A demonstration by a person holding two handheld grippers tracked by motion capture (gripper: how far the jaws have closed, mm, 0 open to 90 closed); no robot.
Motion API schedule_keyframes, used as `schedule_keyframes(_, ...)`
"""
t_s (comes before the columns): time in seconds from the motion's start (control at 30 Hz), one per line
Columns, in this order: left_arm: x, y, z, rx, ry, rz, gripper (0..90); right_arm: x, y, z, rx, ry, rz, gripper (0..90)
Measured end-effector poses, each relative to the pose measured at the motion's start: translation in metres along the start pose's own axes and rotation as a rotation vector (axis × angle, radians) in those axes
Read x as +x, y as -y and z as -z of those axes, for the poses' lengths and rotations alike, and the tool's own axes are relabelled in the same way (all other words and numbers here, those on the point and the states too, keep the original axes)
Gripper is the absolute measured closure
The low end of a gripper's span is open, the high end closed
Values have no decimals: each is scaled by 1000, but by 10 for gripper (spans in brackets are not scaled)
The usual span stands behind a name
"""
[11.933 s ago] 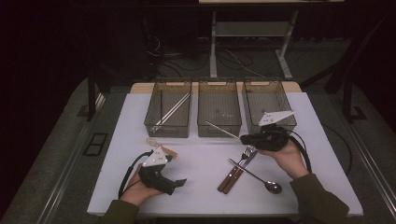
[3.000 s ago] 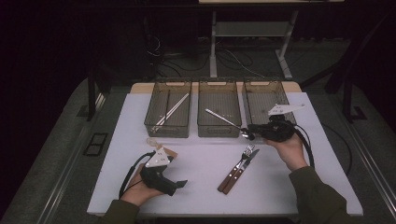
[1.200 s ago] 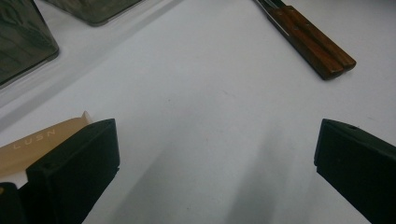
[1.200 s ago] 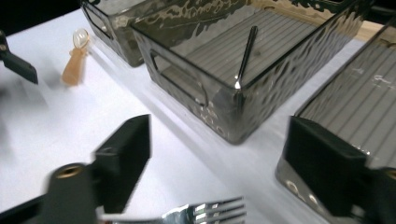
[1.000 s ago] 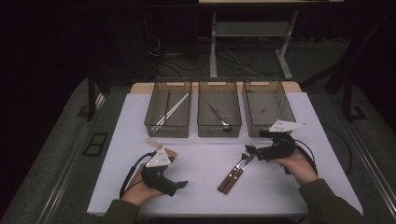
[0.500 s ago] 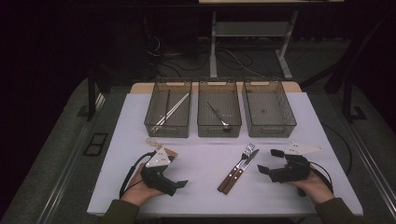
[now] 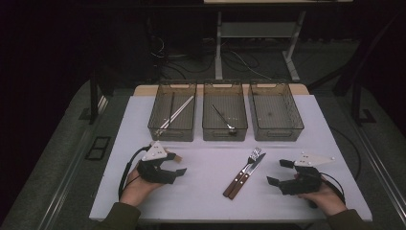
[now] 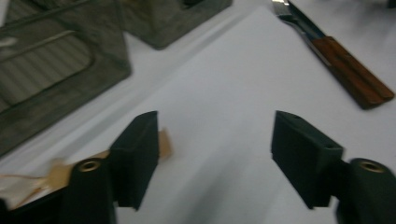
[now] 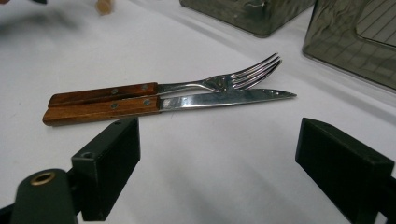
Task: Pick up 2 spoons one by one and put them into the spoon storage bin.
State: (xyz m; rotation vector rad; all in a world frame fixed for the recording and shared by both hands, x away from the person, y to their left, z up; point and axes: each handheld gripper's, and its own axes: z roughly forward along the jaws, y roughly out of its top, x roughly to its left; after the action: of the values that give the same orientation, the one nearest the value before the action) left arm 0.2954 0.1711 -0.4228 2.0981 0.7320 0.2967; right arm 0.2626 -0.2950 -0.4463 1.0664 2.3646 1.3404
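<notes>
The wooden-handled fork (image 7: 248, 165) and the wooden-handled steel knife (image 7: 245, 176) lie side by side, touching, on the white table (image 7: 201, 206) in front of the three clear mesh bins, and they are the last cutlery out in the open, since the steel spoon (image 7: 223, 120) you carried a moment ago now rests in the middle bin (image 7: 225, 111). Your right gripper (image 7: 279, 172) has pulled back to just right of the pair, jaws wide apart and empty, so the fork or knife looks like your next pick. Your left gripper (image 7: 178, 164) rests on the table with its jaws apart, unmoved since the earlier frames.
</notes>
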Motion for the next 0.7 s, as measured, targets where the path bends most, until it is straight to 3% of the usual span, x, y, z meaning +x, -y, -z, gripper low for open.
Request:
schedule_keyframes(0.3, 26, -1, 4, 19, -93, 11, 696, 0, 1, -3, 18, 2, 8, 136)
schedule_keyframes(0.47, 48, 0, 4, 45, -161, 63, 885, 0, 1, -4, 22, 4, 11, 136)
schedule_keyframes(0.7, 67, 0, -3, 87, -207, 90, 887, 0, 1, -6, 31, 8, 10, 136)
